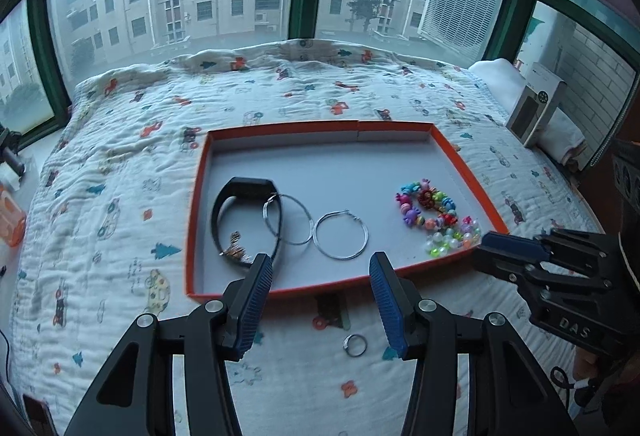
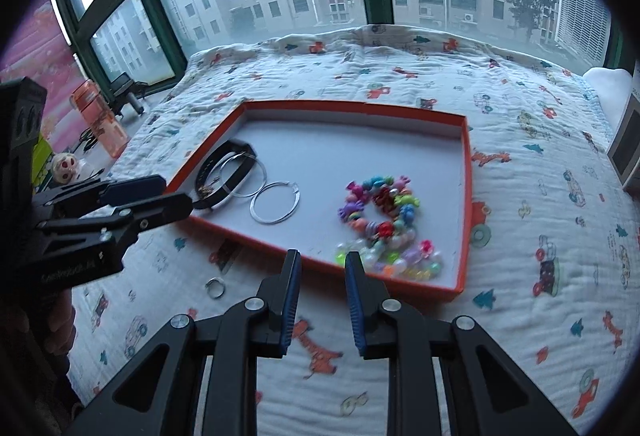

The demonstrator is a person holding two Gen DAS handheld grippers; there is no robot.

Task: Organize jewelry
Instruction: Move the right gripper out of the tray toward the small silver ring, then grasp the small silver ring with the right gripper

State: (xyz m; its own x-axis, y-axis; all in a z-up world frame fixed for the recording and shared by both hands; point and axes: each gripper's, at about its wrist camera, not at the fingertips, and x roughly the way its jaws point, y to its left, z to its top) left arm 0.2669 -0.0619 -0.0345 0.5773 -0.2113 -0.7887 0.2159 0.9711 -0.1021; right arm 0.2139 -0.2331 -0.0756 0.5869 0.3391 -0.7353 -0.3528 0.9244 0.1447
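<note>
Left gripper point(image 1: 318, 276) agape above ring point(image 1: 355, 345); right gripper point(image 2: 322, 270) parted near tray point(image 2: 465, 196).

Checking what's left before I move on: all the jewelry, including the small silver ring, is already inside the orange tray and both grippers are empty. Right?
Not quite. The small silver ring is still outside the orange tray, lying on the blanket in front of its near edge, as the left wrist view shows. Both the left gripper and right gripper are empty.
</note>
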